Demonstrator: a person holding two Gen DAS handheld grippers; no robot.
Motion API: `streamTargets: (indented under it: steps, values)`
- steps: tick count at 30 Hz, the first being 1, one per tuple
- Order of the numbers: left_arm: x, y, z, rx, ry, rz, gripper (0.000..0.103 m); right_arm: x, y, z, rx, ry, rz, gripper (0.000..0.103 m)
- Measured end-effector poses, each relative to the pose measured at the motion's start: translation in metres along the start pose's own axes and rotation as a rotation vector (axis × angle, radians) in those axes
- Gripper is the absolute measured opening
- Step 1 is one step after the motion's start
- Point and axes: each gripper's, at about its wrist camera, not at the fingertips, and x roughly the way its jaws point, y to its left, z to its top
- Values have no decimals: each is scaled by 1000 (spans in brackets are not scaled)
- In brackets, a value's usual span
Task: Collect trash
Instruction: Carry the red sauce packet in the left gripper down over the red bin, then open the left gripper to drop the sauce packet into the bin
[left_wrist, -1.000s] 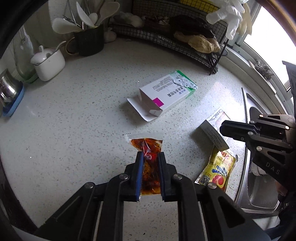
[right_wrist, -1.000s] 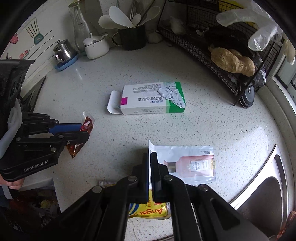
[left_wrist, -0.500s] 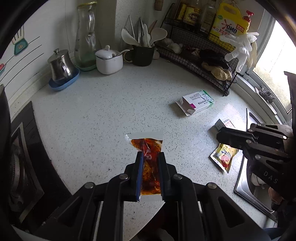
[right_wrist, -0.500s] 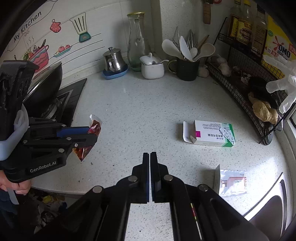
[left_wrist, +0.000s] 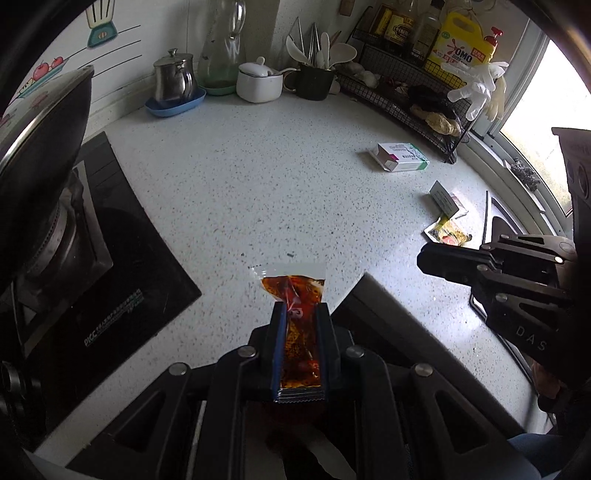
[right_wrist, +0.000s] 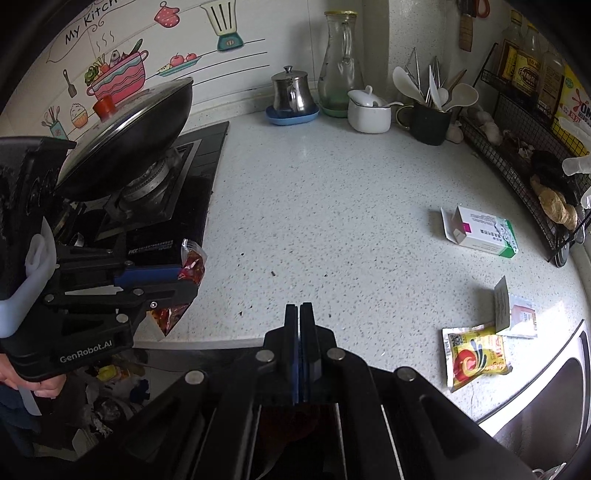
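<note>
The left tool is clenched on a sauce sachet, its blue pads pressing both long sides while the clear top edge sticks out past the tips. In the right wrist view the same tool sits at 9 o'clock, held by a hand, with the sachet poking from its tips over the worktop's front edge. A second ago the sachet hung over the middle of the worktop, near the box; now it hangs at the front edge, just beside the black hob, and the grip on it has not changed.

The right tool is clenched with nothing between its pads. A second ago its tips were right at a white packet; now they are over the worktop's front edge, well apart from it. In the left wrist view this tool reaches in from 3 o'clock.

The rest of the trash lies where it did. The box sits at 2 o'clock in the right view, flap open. The yellow packet lies at 4 o'clock by the sink, with the white packet touching its upper corner. Both views now take in more of the room: the pan on the hob at 10 o'clock, and the jug and utensil mug along the wall.
</note>
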Motion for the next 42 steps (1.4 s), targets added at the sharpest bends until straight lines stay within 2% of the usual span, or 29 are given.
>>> streamTargets:
  steps: [3, 6, 10, 15, 19, 27, 36, 42]
  values:
    - [-2, 9, -26, -23, 21, 7, 14, 7, 18, -14, -16, 23, 0, 1]
    - [-3, 16, -52, -40, 42, 0, 14, 9, 36, -35, -23, 1, 9, 1]
    - [4, 18, -86, -32, 89, -10, 14, 19, 50, -66, 22, 21, 13, 1]
    - [32, 13, -131, -19, 169, -61, 14, 34, 56, -111, 99, 62, 7, 1]
    - [70, 7, -166, -8, 241, -107, 14, 58, 51, -151, 149, 129, -5, 1]
    - [168, 18, -222, -22, 322, -98, 14, 135, 30, -220, 212, 228, -25, 1]
    - [288, 39, -261, -39, 387, -106, 15, 244, 2, -274, 232, 285, -41, 1]
    - [335, 43, -281, -11, 433, -116, 16, 288, -11, -299, 250, 319, -47, 1]
